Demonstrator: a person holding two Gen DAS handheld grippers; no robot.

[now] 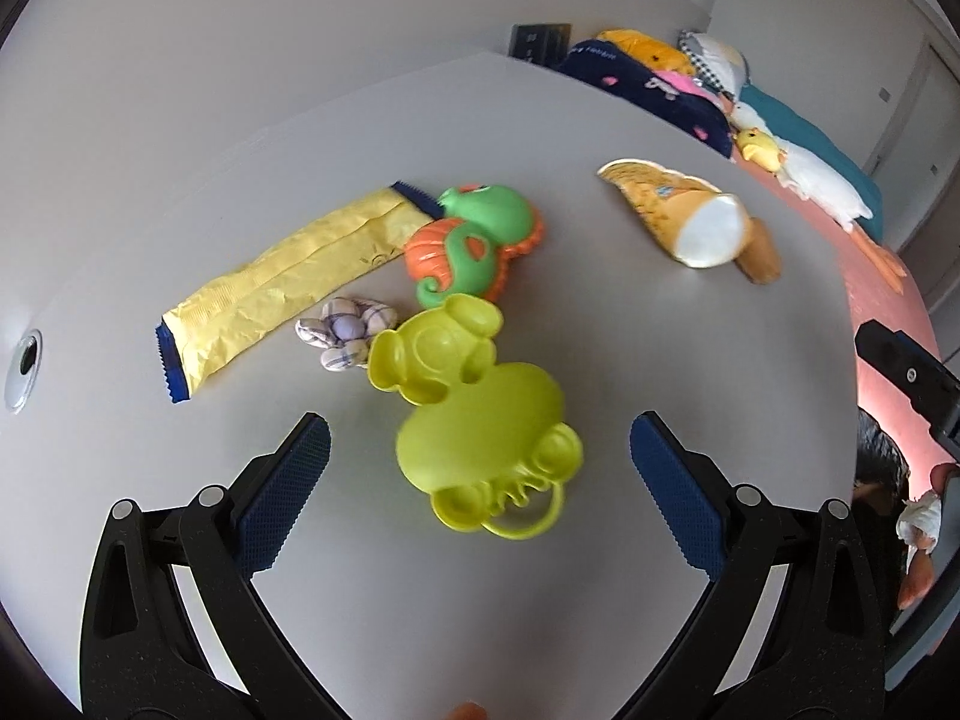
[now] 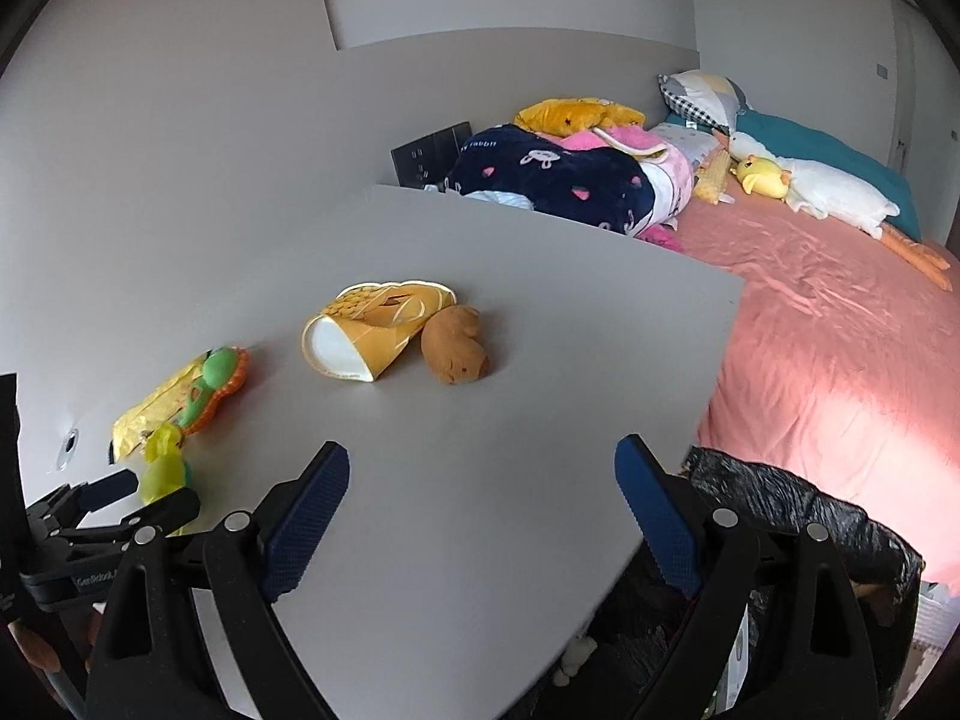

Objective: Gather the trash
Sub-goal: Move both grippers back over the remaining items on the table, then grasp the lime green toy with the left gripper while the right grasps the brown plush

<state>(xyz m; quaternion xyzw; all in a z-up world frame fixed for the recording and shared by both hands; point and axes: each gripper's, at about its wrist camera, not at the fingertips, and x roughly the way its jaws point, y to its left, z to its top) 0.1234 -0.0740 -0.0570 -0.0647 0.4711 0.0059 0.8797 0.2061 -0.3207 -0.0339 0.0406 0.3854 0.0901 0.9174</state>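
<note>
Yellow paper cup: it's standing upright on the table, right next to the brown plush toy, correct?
Not upright. The right wrist view shows the yellow paper cup lying on its side on the table, crushed, its open mouth facing the camera. It does lie right beside the brown plush toy.
</note>
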